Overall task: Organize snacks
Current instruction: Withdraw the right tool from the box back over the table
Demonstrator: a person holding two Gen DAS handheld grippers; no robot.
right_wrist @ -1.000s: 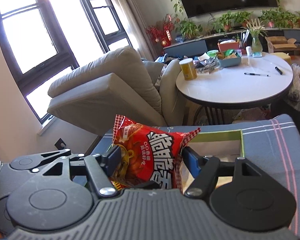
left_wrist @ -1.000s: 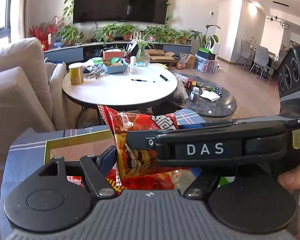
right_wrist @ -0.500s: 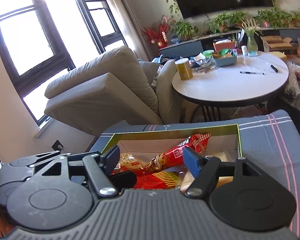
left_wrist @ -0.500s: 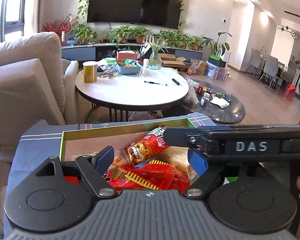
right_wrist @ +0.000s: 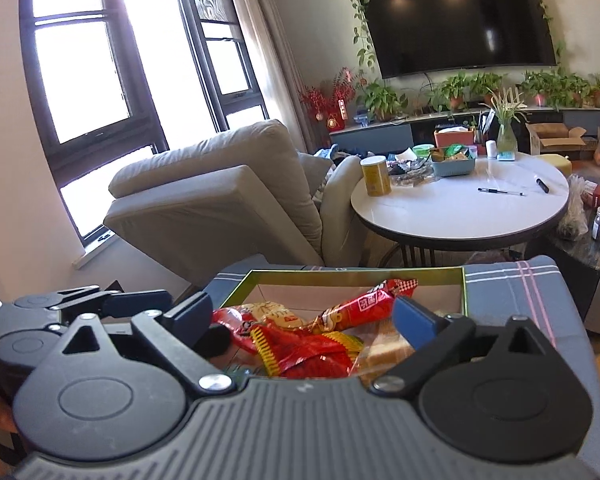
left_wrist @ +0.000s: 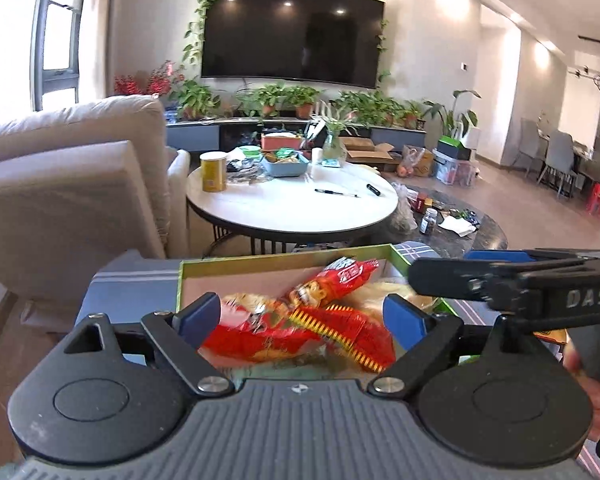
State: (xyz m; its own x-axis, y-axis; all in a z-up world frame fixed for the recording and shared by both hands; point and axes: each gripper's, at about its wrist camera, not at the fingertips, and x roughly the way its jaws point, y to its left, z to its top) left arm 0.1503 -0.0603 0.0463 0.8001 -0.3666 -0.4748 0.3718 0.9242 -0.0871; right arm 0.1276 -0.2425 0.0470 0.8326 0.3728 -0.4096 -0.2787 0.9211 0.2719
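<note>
Left wrist view: left gripper (left_wrist: 300,314) and right gripper (right_wrist: 302,318) both gape, empty, above the box (left_wrist: 179,280); the red snack bag (left_wrist: 332,280) lies inside, slanting toward the box's far right corner, equally near both.

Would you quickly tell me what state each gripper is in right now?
Left gripper: open, holding nothing, above the snack box.
Right gripper: open, holding nothing, above the same box.
</note>
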